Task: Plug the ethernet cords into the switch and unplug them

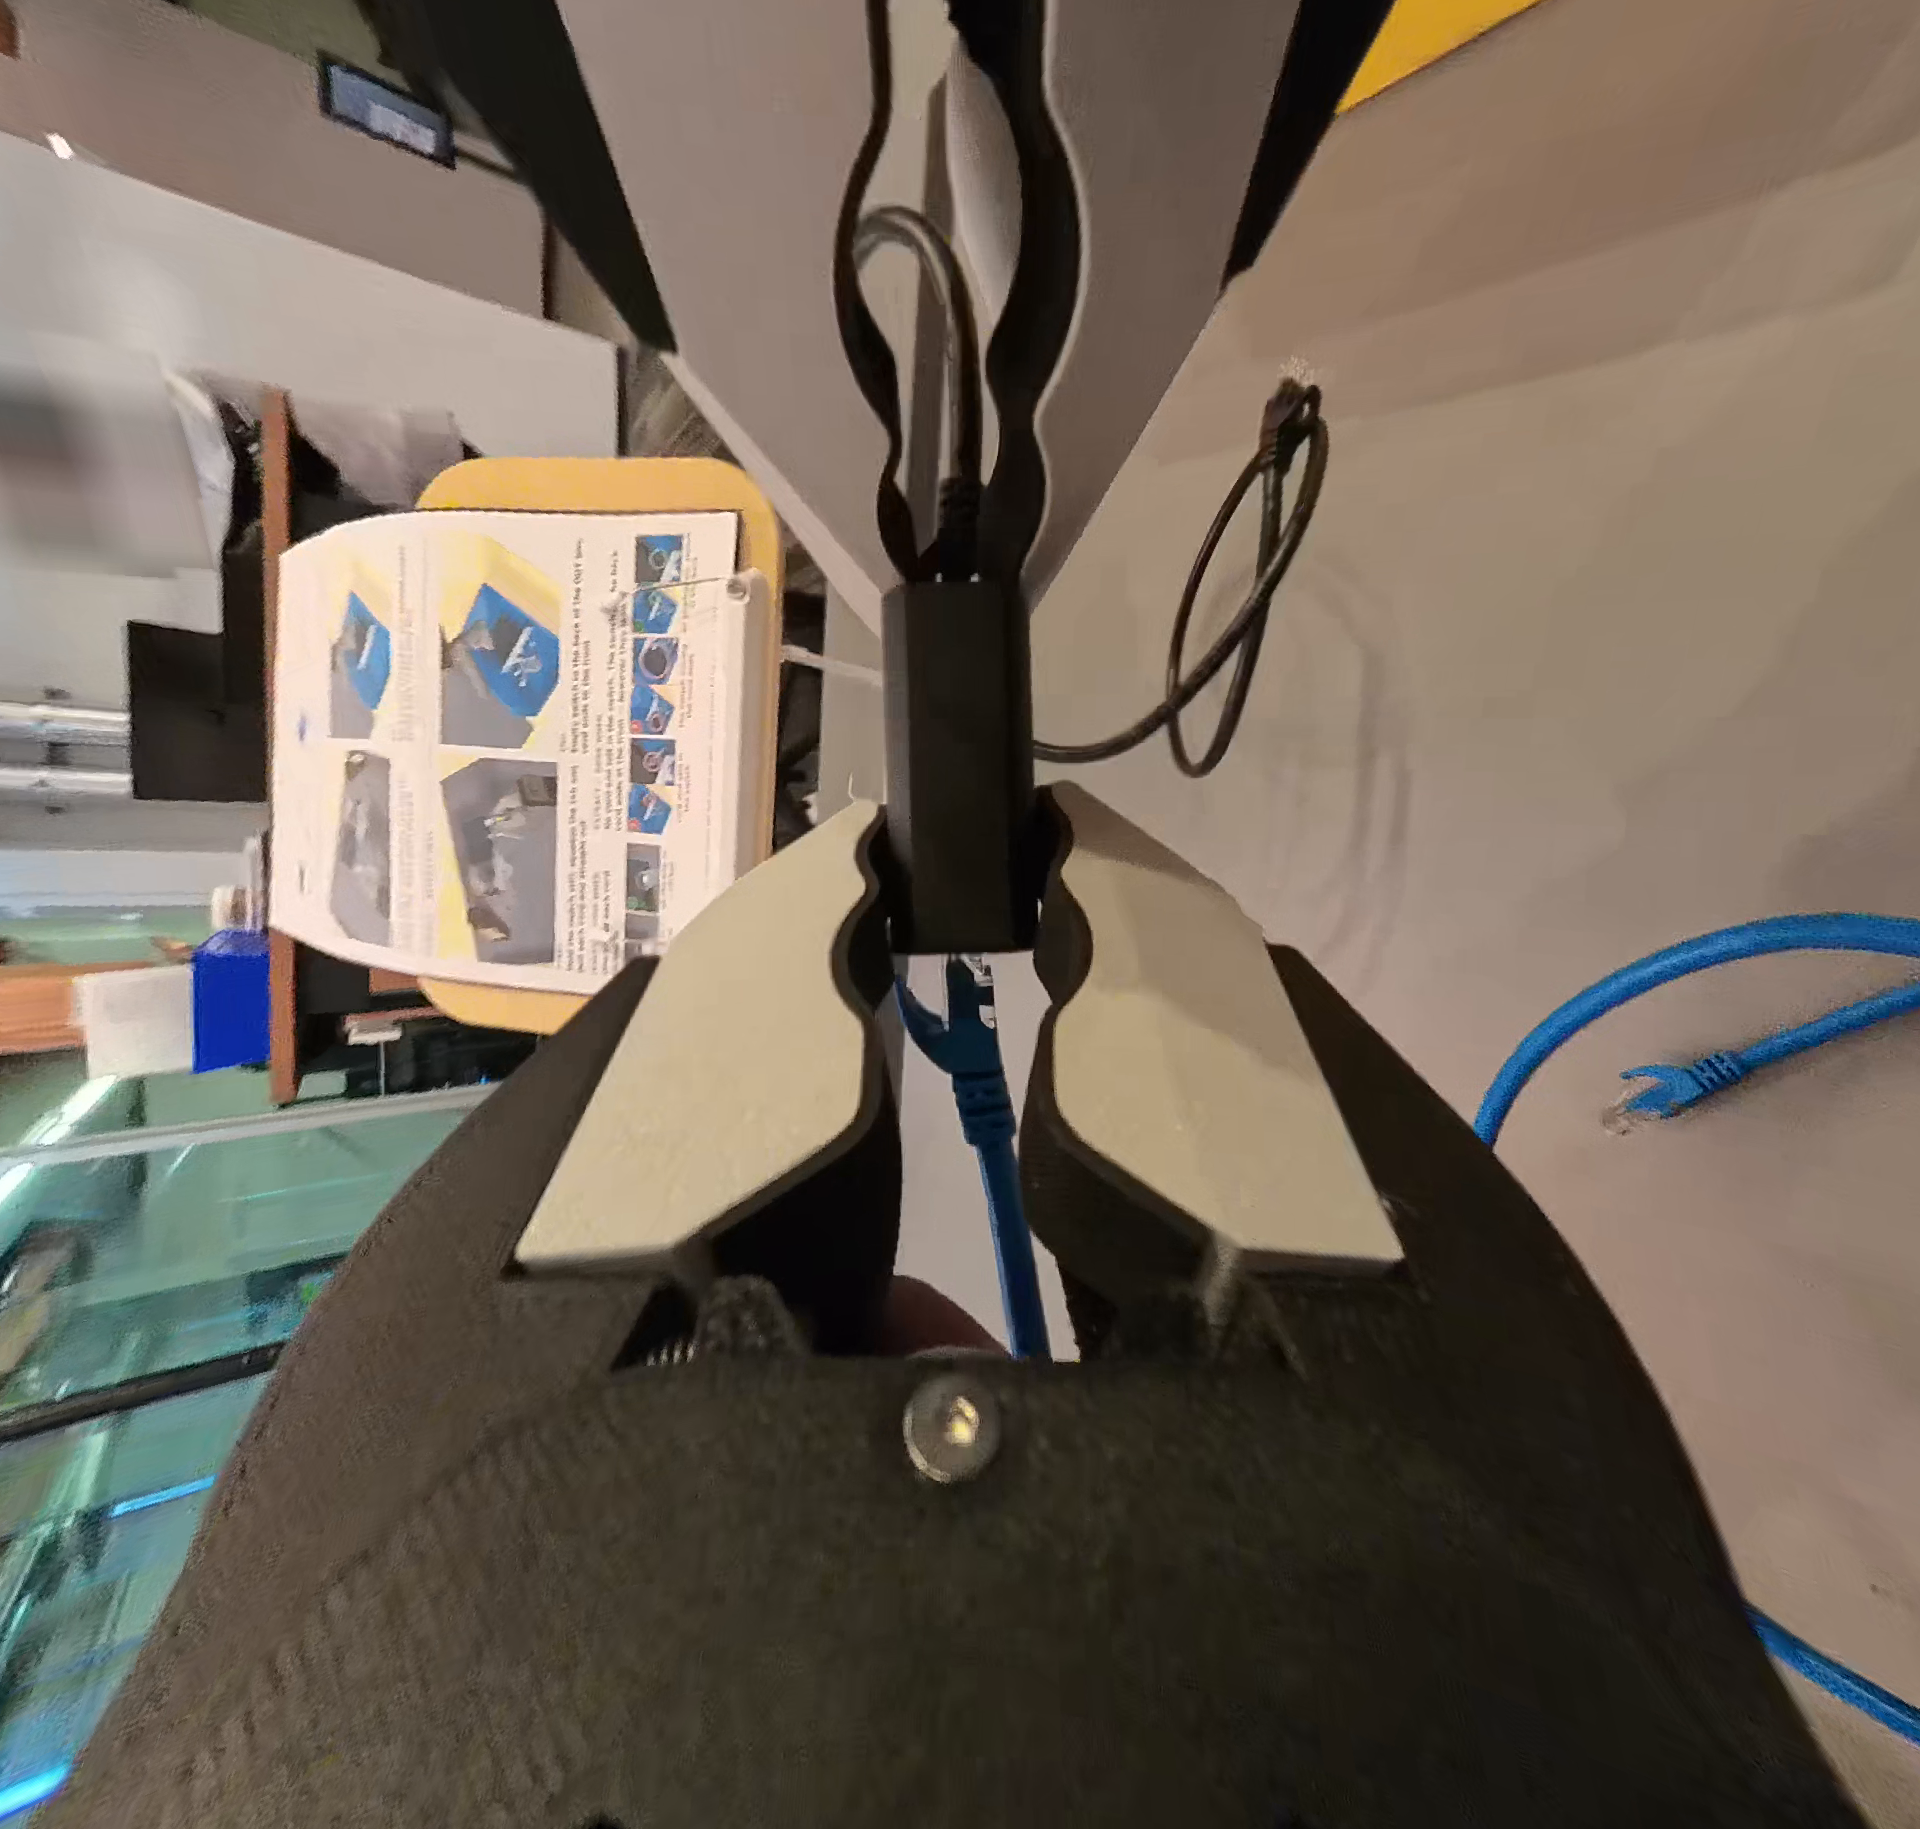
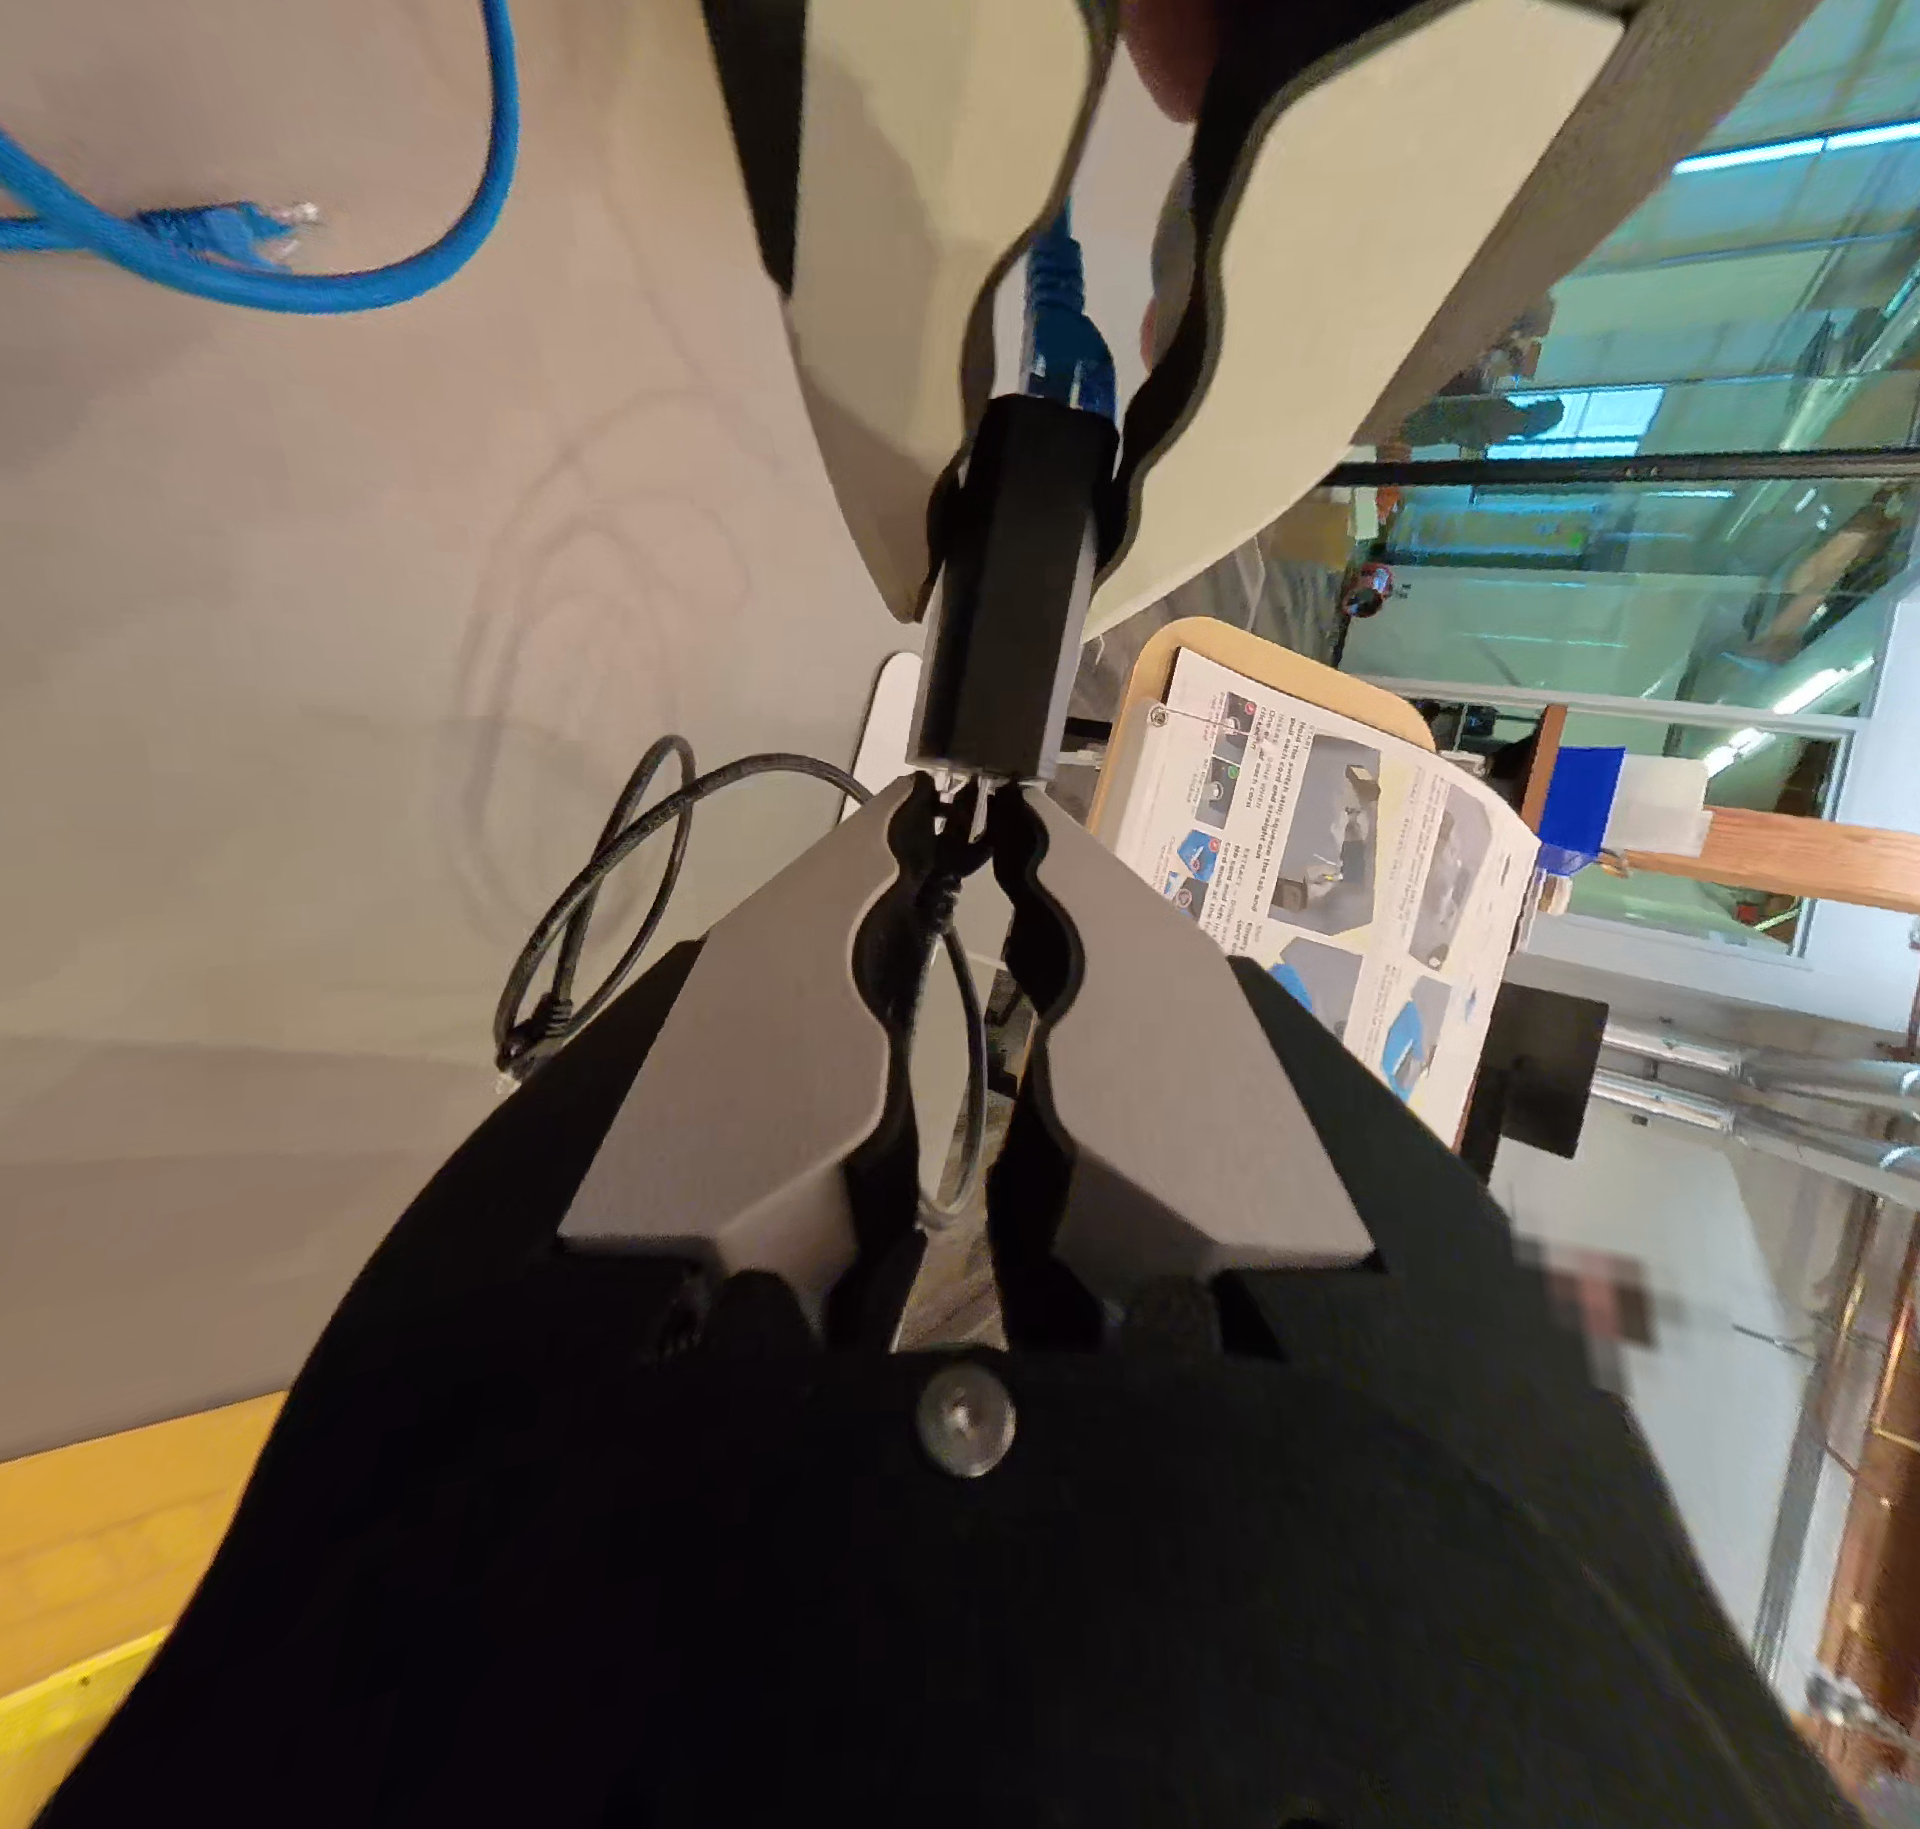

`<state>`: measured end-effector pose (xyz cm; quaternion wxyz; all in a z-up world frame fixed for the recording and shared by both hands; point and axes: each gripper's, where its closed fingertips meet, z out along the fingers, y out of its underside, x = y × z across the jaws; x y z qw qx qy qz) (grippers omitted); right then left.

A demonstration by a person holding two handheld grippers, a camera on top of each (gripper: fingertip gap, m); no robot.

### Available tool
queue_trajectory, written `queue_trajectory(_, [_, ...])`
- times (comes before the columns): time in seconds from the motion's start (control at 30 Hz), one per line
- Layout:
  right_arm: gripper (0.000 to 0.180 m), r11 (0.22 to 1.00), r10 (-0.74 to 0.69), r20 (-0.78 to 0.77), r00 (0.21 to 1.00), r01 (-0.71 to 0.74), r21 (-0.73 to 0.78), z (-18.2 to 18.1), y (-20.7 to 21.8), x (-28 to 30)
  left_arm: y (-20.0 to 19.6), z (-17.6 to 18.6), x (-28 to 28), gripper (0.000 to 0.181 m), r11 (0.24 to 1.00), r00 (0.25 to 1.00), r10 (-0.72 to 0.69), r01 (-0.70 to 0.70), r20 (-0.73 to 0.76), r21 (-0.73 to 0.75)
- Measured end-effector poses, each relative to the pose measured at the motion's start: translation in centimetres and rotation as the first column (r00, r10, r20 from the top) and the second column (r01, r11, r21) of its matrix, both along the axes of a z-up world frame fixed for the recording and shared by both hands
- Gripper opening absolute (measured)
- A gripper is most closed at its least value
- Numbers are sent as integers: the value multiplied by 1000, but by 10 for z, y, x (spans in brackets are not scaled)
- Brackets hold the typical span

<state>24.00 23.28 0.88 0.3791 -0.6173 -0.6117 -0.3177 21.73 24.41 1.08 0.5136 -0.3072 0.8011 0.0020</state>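
Observation:
My left gripper (image 1: 961,849) is shut on the small black switch (image 1: 956,709) and holds it above the grey table. A blue ethernet cord's plug (image 1: 971,1010) sits in the switch's near end, between my left fingers. My right gripper (image 2: 961,818) is shut on the black cord's plug (image 2: 948,860) right at the switch's (image 2: 1003,616) other end. I cannot tell how deep the plug sits. The left gripper also shows in the right wrist view (image 2: 1029,522), and the right gripper in the left wrist view (image 1: 951,532).
On the grey table (image 1: 1558,740) lie the black cord's loop (image 1: 1247,616) with its loose end (image 1: 1288,413), and a loose blue plug (image 1: 1662,1088) that also shows in the right wrist view (image 2: 229,226). A printed sheet on a tan board (image 1: 499,740) stands beyond the table edge. Left and right tips are no more than a few centimetres apart.

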Motion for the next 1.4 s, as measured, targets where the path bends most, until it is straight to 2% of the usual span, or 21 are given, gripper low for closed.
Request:
queue_trajectory(0.23, [7, 999, -40, -91, 995, 42, 19, 5, -4, -1, -2, 3, -1, 24, 1000, 999, 20, -19, 29, -17])
queue_trajectory(0.43, [8, 998, 41, -177, 983, -48, -38, 7, -15, -3, -10, 3, 0, 24, 993, 998, -62, 64, 21, -99])
queue_trajectory(0.47, [7, 999, 35, -175, 984, -42, -34, 8, -14, -2, -9, 4, 1, 24, 991, 998, -60, 62, 23, -119])
queue_trajectory(0.57, [7, 999, -51, -84, 995, 52, 13, 9, -5, 5, -2, 6, 6, 23, 999, 1000, 2, -1, 30, -36])
queue_trajectory(0.7, [7, 991, -118, -86, 989, 123, 59, 5, 0, 9, 5, 1, 9, 24, 998, 997, 59, -57, 43, -40])
queue_trajectory(0.87, [6, 1000, -19, -243, 970, 24, 20, 5, -9, 5, -2, -2, 9, 24, 985, 999, -17, 24, 47, -169])
queue_trajectory(1.0, [6, 998, 62, -383, 922, -60, 16, 18, -17, 0, -10, 6, 7, 24, 947, 994, -73, 93, 76, -309])
queue_trajectory(1.2, [5, 994, 106, -400, 910, -95, 48, 23, -20, -4, -14, 10, 6, 24, 949, 991, -127, 136, 52, -286])
queue_trajectory(1.27, [4, 992, 119, -359, 926, -100, 70, 23, -21, -5, -12, 11, 5, 36, 945, 990, -140, 140, 21, -294])
queue_trajectory(1.4, [3, 986, 162, -276, 947, -143, 86, 19, -25, -17, -20, -2, -3, 69, 855, 957, -243, 135, -157, -501])
